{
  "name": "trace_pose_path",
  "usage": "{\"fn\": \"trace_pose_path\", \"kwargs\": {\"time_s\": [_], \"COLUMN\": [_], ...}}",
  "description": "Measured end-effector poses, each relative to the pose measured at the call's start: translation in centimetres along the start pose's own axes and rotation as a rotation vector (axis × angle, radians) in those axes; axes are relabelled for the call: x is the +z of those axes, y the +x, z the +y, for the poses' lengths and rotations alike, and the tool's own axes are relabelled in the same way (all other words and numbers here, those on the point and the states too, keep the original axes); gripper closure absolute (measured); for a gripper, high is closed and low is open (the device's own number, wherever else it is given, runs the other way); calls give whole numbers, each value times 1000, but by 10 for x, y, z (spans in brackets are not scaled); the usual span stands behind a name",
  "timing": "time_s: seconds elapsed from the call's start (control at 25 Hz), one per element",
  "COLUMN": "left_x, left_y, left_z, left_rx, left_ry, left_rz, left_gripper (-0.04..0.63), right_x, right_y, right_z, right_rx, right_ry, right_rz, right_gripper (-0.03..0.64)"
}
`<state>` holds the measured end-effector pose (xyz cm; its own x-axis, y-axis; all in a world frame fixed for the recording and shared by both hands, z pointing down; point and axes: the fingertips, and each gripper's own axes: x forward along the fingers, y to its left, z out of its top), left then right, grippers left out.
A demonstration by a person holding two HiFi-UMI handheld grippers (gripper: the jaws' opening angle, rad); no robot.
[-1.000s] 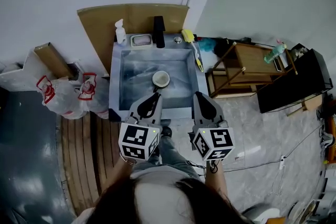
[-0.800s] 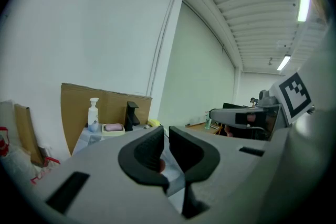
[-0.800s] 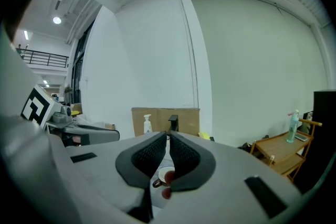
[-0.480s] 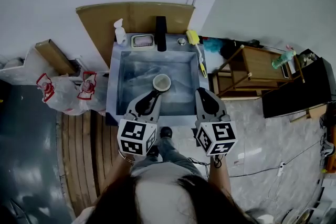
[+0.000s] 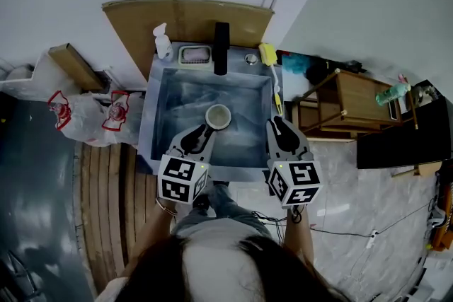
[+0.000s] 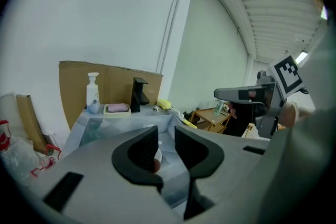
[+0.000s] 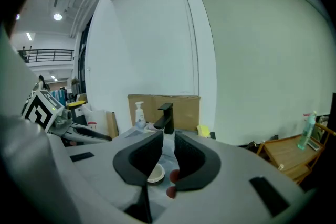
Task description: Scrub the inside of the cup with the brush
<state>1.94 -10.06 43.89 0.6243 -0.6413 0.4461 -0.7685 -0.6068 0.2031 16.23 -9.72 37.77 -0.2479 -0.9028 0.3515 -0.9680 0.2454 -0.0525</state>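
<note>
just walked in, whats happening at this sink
A person holds a two-jaw gripper in each hand over a grey sink basin. A small white round cup sits upright on the sink floor, just ahead of the left gripper. A yellow-headed brush lies on the sink's right rim, beyond the right gripper. Both grippers' jaws have just been opening and neither holds anything, so scrubbing hasn't begun.

A staged lab corner (freestanding sink (image 5: 151, 113), cardboard backsplash (image 5: 141, 28)).
</note>
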Motion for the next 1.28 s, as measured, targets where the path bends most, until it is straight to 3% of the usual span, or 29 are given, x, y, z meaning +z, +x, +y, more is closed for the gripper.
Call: {"fn": "trace_pose_path", "kwargs": {"time_s": [1.28], "left_x": [-113], "left_y": [97], "left_z": [47], "left_rx": [11], "left_ry": [-62], "left_rz": [429], "left_gripper": [436], "right_x": [-70], "right_y": [123], "right_z": [-109], "right_rx": [-23], "right_ry": [-93], "right_rz": [244], "right_gripper": [489]}}
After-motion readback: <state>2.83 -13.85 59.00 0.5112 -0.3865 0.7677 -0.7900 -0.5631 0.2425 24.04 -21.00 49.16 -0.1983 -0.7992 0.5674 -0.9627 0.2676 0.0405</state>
